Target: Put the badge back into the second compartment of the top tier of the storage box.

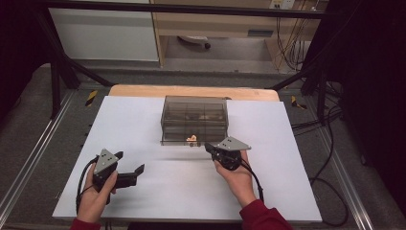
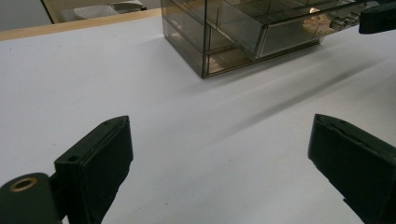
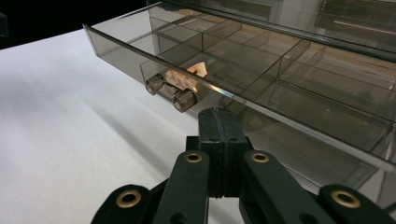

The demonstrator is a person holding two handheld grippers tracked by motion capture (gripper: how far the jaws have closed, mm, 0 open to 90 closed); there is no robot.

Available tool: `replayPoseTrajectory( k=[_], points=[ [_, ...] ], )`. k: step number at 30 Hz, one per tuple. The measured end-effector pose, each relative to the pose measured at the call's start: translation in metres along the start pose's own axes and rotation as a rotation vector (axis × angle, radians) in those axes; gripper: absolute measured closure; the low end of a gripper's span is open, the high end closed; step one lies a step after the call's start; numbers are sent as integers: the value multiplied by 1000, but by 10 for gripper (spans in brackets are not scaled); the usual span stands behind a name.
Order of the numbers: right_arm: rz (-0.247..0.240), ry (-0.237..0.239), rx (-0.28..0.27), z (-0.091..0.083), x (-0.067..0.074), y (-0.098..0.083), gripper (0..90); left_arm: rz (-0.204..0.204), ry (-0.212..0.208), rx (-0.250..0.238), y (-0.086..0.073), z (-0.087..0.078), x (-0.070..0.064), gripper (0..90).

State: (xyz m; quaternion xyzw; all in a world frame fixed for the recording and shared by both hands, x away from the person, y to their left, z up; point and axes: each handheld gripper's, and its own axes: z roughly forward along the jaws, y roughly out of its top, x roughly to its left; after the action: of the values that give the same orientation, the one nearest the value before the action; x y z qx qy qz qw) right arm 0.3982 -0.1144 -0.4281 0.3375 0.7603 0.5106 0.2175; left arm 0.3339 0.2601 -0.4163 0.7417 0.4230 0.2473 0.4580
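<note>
While drawer [image 3: 261,70] stands part-open, right gripper [image 3: 219,122] sits just beside its knob [image 3: 170,91], jaws pressed together, nothing between. Judgement: push or hook squarely at knob, keep travel straight along runners, avoid tilting cabinet [image 1: 194,119]. Left gripper [image 2: 219,163]: jaws wide apart, idle above surface [image 1: 143,124]. Drawer: smoky clear plastic, divided compartments, small pale orange item [image 3: 198,71] inside front cell. Cabinet mid-surface.
</note>
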Motion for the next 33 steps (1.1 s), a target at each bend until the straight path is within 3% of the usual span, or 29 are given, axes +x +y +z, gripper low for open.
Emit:
replayPoseTrajectory(
  k=[26, 33],
  points=[
    [44, -44, -1, 10, -17, 10, 900, 6, 8, 6, -1, 0, 0, 69],
    [76, -28, -1, 12, -21, 12, 900, 6, 9, 8, -1, 1, 0, 69]
  ],
)
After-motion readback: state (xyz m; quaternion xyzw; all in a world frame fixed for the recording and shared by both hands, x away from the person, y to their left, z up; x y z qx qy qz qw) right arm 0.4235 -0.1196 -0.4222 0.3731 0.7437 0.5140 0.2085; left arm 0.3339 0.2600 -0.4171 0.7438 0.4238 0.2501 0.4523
